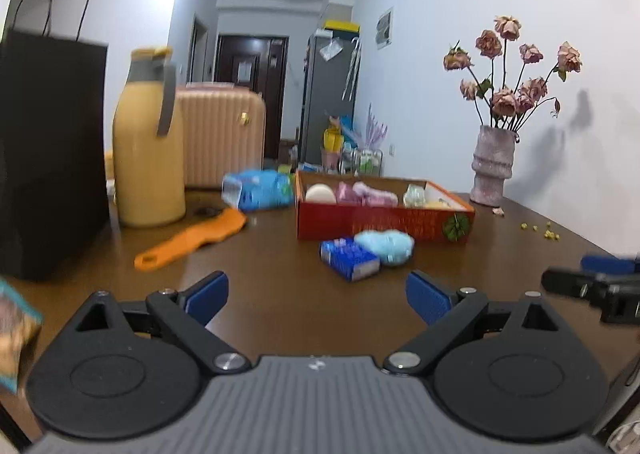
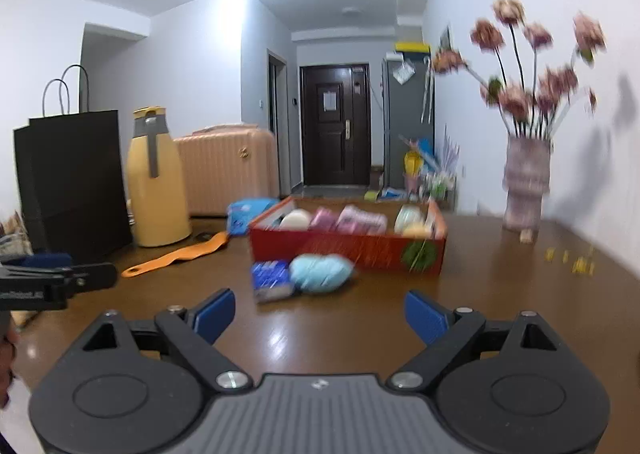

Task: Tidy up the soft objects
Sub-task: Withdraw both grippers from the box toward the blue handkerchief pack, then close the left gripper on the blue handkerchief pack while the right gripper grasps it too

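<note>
A red cardboard box (image 1: 384, 220) (image 2: 348, 248) sits mid-table and holds several soft items: a white round one, pink ones, a pale wrapped one. In front of it lie a light blue fluffy ball (image 1: 386, 246) (image 2: 320, 272) and a blue tissue pack (image 1: 348, 258) (image 2: 272, 280), touching each other. A larger blue packet (image 1: 260, 190) (image 2: 248, 212) lies behind the box's left end. My left gripper (image 1: 318, 296) stands open over bare table, short of the tissue pack. My right gripper (image 2: 320, 318) is open too, nothing between its blue pads. Each gripper shows at the edge of the other's view.
A black paper bag (image 1: 48, 150) and a yellow flask (image 1: 148, 142) stand at the left, with an orange flat tool (image 1: 192, 240) lying in front of them. A vase of dried roses (image 1: 494, 166) stands at the right by the wall, small yellow bits (image 1: 540, 230) scattered nearby. A printed packet (image 1: 16, 334) sits at the near left edge.
</note>
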`<state>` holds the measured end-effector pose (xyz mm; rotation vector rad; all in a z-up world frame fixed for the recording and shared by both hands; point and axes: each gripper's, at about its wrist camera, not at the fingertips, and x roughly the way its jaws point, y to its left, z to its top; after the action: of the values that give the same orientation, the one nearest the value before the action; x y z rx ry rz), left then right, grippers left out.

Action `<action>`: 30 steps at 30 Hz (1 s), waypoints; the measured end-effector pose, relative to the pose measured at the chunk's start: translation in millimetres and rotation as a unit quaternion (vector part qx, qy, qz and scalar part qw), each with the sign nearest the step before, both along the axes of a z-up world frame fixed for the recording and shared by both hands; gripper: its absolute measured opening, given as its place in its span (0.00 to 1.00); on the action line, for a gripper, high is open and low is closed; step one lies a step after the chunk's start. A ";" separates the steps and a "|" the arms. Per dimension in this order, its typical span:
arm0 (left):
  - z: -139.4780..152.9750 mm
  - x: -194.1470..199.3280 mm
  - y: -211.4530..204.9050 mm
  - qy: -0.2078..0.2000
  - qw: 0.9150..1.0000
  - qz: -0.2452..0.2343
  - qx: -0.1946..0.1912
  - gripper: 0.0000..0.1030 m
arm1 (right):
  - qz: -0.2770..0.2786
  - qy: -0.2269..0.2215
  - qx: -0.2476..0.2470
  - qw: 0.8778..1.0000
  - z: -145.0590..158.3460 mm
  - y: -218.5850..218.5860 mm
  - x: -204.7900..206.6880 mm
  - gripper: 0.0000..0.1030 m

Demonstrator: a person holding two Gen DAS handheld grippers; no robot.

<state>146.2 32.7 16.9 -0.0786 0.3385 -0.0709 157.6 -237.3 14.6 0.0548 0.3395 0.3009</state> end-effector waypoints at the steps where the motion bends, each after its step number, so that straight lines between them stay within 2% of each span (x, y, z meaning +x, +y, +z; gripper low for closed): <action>1: -1.9 -0.3 1.1 0.005 1.000 -0.004 -0.002 0.95 | 0.007 0.011 0.000 1.000 -4.0 2.9 -1.6 0.89; 5: -4.3 3.5 9.1 0.004 1.000 0.003 0.002 0.95 | -0.001 0.006 -0.023 1.000 -8.3 13.7 -7.2 0.88; 9: -3.9 14.0 14.3 0.005 1.000 0.000 -0.010 0.95 | -0.006 0.010 -0.010 1.000 -7.1 13.5 -1.5 0.88; 14: -8.8 41.5 15.6 0.013 1.000 -0.008 -0.005 0.95 | -0.010 0.031 -0.008 0.999 -10.4 14.9 21.8 0.85; 16: -12.1 63.1 18.6 0.020 0.999 -0.029 -0.013 0.95 | -0.006 0.041 0.000 0.999 -12.2 15.4 34.9 0.82; 19: -20.7 104.1 23.4 0.054 0.997 -0.040 -0.032 0.93 | 0.001 0.058 0.004 0.998 -17.4 21.1 59.5 0.80; 21: -26.4 127.8 23.6 0.067 0.996 -0.046 -0.029 0.90 | 0.004 0.067 0.007 0.998 -21.4 26.0 77.0 0.73; 24: -31.6 166.1 22.8 0.081 0.994 -0.067 -0.026 0.85 | 0.009 0.091 0.026 0.995 -29.0 33.7 109.7 0.68; 25: -33.0 177.3 22.6 0.085 0.993 -0.074 -0.027 0.82 | 0.011 0.101 0.037 0.994 -31.7 36.9 122.4 0.67; 28: -38.1 216.6 20.7 0.113 0.989 -0.090 -0.028 0.70 | 0.026 0.119 0.063 0.991 -36.1 47.6 154.5 0.56; 30: -40.7 237.4 19.5 0.125 0.987 -0.101 -0.026 0.69 | 0.032 0.126 0.077 0.989 -37.7 54.9 172.8 0.51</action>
<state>383.6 52.2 -23.8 -0.1044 0.5961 -0.2717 330.4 -182.4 -23.1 0.2350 0.5685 0.3840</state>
